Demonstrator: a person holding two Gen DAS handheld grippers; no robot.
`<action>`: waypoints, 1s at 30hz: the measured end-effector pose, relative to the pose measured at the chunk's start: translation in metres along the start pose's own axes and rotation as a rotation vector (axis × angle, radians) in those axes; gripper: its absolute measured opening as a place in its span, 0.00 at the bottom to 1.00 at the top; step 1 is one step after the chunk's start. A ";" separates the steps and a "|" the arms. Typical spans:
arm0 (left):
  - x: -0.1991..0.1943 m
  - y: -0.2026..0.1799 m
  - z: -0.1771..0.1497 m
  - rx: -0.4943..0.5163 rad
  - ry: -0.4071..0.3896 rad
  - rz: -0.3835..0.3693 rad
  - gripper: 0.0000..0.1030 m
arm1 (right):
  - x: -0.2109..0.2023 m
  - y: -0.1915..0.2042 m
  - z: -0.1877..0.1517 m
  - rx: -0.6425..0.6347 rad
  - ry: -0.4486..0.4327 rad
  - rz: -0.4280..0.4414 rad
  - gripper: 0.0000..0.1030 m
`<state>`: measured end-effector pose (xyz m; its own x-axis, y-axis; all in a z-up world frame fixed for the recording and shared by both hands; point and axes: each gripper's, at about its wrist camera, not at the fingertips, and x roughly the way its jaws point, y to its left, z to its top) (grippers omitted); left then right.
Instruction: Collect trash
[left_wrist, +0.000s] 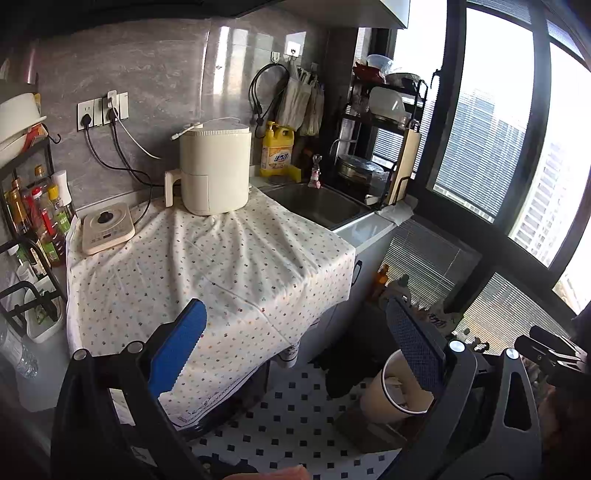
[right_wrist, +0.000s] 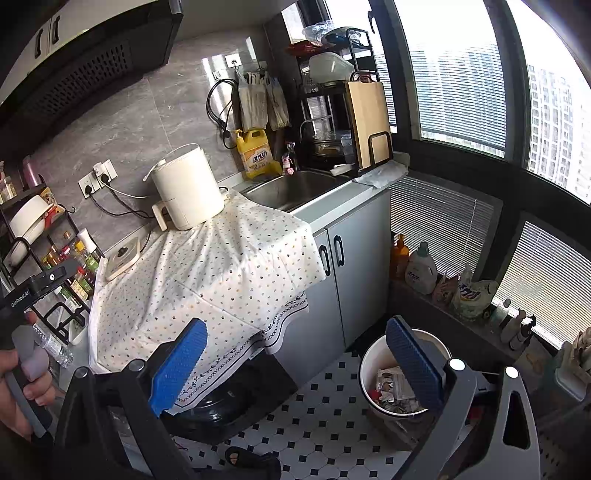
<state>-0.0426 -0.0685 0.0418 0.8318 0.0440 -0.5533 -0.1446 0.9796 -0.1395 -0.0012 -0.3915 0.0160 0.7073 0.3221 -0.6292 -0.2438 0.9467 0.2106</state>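
Crumpled trash (right_wrist: 393, 387) in round white bin (right_wrist: 365, 363)

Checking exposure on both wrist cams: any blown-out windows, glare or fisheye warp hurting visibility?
Left wrist: window partly blown out, glare streaks on the wall tiles, frames bowed, floor by the trash bin dim. Right wrist: window overexposed at top, sun patch on the dotted cloth, strong edge warp, bin contents readable. No notable blur in either.
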 end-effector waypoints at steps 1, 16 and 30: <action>0.001 0.000 0.000 0.002 0.001 -0.001 0.94 | 0.000 0.000 0.000 0.003 -0.001 0.000 0.92; 0.016 0.008 0.000 0.023 0.024 -0.009 0.94 | 0.020 0.009 -0.006 0.009 0.025 -0.008 0.92; 0.077 0.063 0.012 0.009 0.115 -0.030 0.94 | 0.105 0.061 0.008 0.008 0.128 -0.052 0.92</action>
<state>0.0189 -0.0011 -0.0004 0.7683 -0.0073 -0.6400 -0.1154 0.9820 -0.1498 0.0632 -0.3000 -0.0314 0.6279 0.2702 -0.7299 -0.2039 0.9622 0.1808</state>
